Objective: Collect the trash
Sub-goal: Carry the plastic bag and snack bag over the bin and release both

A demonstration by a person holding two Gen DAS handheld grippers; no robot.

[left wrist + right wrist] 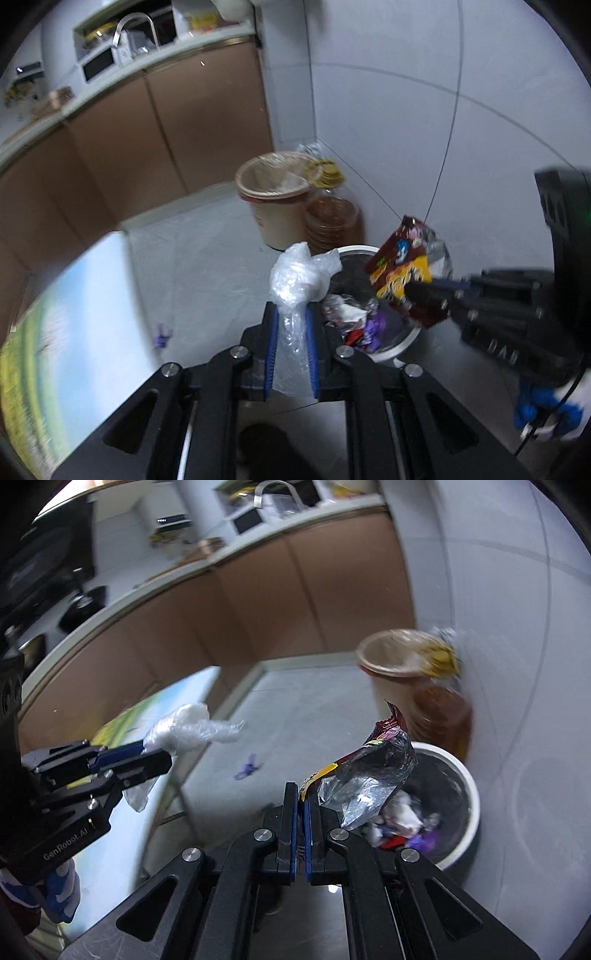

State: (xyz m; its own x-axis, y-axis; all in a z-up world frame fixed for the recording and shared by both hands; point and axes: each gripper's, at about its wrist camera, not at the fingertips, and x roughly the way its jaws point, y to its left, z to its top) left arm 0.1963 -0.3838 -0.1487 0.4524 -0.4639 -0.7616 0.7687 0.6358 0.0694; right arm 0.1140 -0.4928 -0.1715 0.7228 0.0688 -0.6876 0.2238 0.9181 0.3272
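Note:
My left gripper (291,308) is shut on a crumpled clear plastic bag (301,275), held just short of a white-rimmed trash bin (397,345) on the floor. The bin holds several wrappers. In the left wrist view my right gripper (415,291) comes in from the right, shut on a red and yellow snack wrapper (400,258) over the bin. In the right wrist view the right gripper (303,794) pinches that snack wrapper (365,779), silver inside showing, beside the trash bin (467,797). The left gripper (162,758) with the plastic bag (188,729) is at left.
A tan bucket (275,206) lined with plastic and an amber jug (332,221) stand against the wall behind the bin. Brown cabinets (155,140) run under a counter. A table with a printed cover (74,314) is at left. A purple scrap (161,334) lies on the floor.

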